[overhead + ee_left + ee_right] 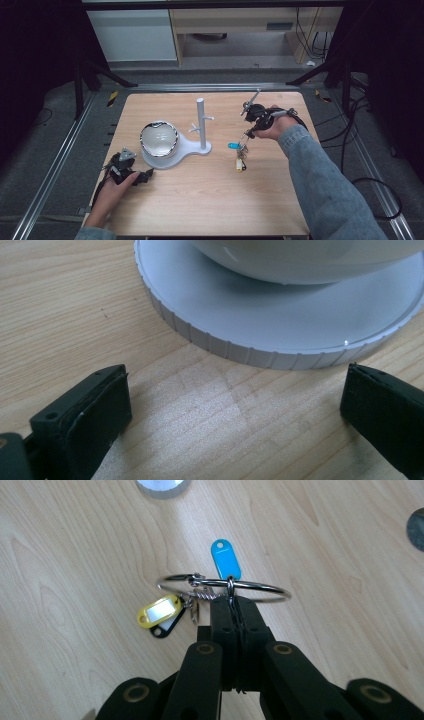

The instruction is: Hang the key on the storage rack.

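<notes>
A metal key ring (270,587) carries a blue tag (226,560), a yellow tag (159,611) and a black tag (167,626). My right gripper (235,605) is shut on the ring and holds it just above the wooden table. In the high view this gripper (248,132) is right of a white stand, with the tags (239,162) hanging below it. The stand has an upright post (201,122) with small pegs and a flat round base (240,352). My left gripper (235,410) is open, low on the table, its jaws facing the base rim, nothing between them.
A shiny round bowl (158,138) sits on the stand's base. The table (210,200) is bare wood in front. A metal frame rail (45,185) runs along the left side, and cables (360,150) lie off the right edge.
</notes>
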### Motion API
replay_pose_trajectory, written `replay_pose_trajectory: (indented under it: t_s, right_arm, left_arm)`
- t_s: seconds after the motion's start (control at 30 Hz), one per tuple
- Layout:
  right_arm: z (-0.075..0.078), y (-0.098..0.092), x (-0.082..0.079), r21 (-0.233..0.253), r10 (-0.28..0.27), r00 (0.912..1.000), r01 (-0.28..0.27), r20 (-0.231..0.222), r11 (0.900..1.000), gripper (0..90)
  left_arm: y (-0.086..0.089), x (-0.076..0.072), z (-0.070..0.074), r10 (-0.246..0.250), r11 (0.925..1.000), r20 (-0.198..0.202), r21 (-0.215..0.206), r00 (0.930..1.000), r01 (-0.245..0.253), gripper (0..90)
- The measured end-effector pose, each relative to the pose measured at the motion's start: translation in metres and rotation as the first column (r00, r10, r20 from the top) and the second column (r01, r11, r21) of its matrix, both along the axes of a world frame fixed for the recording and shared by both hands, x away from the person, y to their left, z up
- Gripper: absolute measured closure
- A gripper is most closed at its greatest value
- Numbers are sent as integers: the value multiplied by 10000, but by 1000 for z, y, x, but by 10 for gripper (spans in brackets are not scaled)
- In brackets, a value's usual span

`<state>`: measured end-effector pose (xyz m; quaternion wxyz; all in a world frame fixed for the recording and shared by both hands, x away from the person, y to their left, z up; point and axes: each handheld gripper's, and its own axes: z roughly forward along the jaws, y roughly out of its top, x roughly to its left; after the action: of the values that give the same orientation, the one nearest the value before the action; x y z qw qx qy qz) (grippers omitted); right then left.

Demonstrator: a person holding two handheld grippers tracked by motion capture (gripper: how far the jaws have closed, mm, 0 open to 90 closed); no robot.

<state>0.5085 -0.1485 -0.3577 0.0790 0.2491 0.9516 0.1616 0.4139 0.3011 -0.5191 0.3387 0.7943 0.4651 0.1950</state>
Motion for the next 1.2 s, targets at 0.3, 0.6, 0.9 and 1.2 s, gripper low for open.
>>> replay_pose_trajectory:
  t_s: [0.3, 0.6, 0.9, 1.2]
  right_arm:
    - [11, 6, 2, -280, 108, 9999, -106, 63, 9996, 887]
    - [19, 7, 2, -371, 126, 9999, -123, 94, 9992, 887]
    - [32, 7, 0, -382, 222, 9995, -213, 237, 9990, 886]
    - [44, 9, -3, -383, 332, 9987, -317, 388, 9988, 886]
  left_arm:
    - [0, 0, 0, -5, 10000, -3, 11, 10000, 5, 0]
    - [0, 0, 0, 12, 10000, 12, -13, 10000, -12, 0]
    - [0, 0, 0, -3, 10000, 18, 0, 10000, 3, 0]
    - [0, 0, 0, 5, 10000, 17, -2, 10000, -5, 0]
